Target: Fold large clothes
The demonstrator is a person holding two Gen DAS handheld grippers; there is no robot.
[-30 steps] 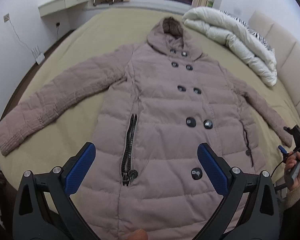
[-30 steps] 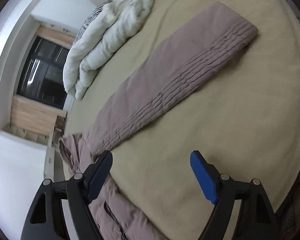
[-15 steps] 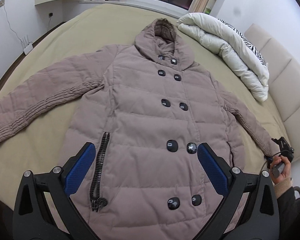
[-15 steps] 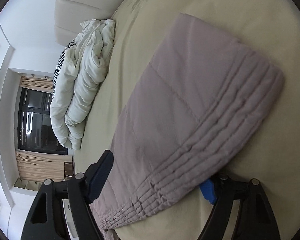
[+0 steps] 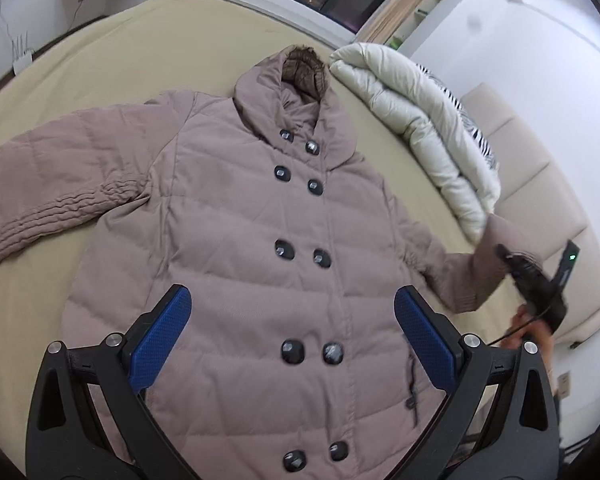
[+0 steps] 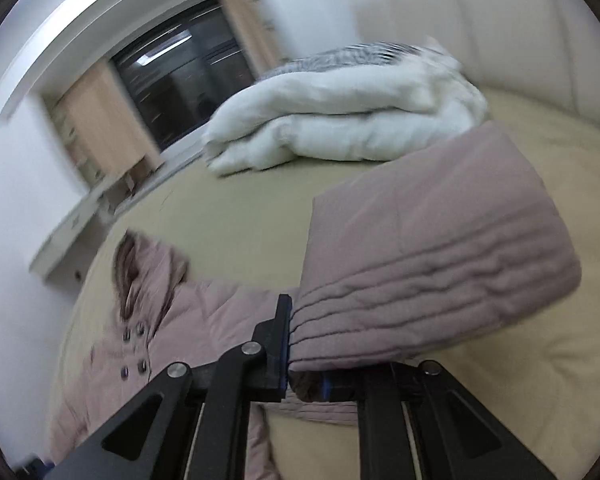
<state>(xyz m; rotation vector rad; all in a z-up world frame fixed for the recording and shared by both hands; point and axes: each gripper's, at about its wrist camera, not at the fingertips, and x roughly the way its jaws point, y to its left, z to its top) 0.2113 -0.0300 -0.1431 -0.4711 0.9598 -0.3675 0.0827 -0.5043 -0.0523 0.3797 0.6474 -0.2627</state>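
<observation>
From the left wrist we see the coat (image 5: pixel 236 264) lying flat, buttons up, on the bed (image 5: pixel 100 68); our left hand-held gripper (image 5: pixel 292 340) hangs spread above its lower front; from the right wrist, our right hand-held gripper (image 6: pixel 306 376), jaws just closed, pinches the sleeve cuff (image 6: pixel 432 280), lifted off the bed.

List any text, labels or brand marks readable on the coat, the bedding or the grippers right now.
None can be read.
Coat: no tag or print shows; any marks on its buttons are too small to tell.
Duvet: stripes only, no lettering.
Right gripper: a green light, no words.
Left gripper: plain blue pads.
</observation>
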